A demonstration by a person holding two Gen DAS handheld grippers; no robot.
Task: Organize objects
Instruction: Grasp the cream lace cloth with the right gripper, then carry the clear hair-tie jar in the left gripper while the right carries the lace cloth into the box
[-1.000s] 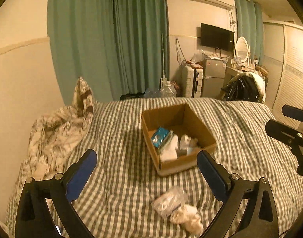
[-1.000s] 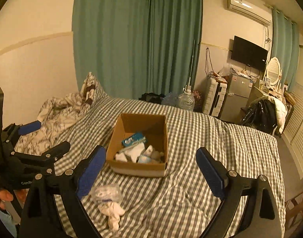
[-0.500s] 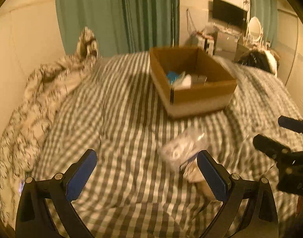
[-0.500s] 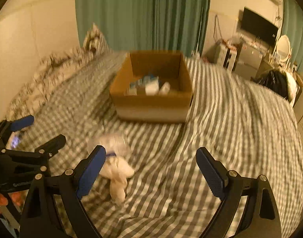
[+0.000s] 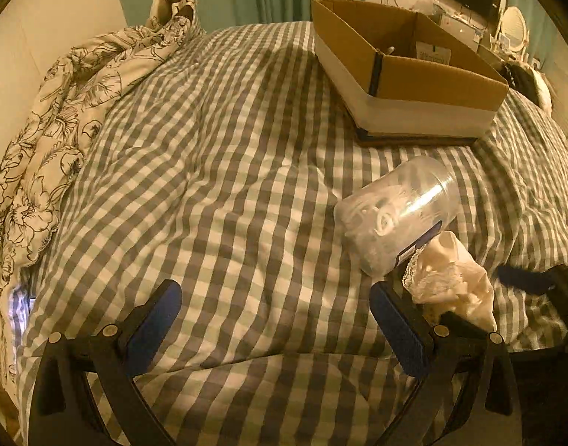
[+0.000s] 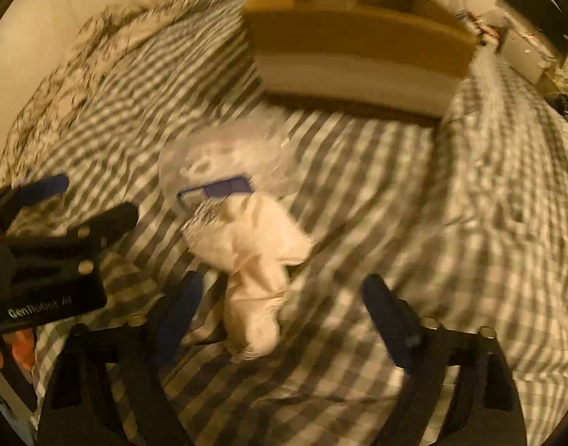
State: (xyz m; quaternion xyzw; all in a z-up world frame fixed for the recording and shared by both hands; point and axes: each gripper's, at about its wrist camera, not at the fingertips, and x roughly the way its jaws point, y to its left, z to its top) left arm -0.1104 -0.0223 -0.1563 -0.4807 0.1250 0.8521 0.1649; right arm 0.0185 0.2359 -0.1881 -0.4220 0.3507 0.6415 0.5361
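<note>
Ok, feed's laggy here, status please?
Both tools open, empty. Right tool over cloth; jar beside it. Box beyond, nothing between.

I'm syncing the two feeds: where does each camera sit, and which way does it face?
Left wrist: on the left gripper, low over the checked bedspread, facing the cardboard box; its open fingers show.
Right wrist: on the right gripper, aimed at the cream cloth; the left gripper shows at left.
Shared: box, clear jar, cloth.

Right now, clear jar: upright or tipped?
Tipped. The clear jar lies on its side on the checked bedspread, against the cream cloth.
</note>
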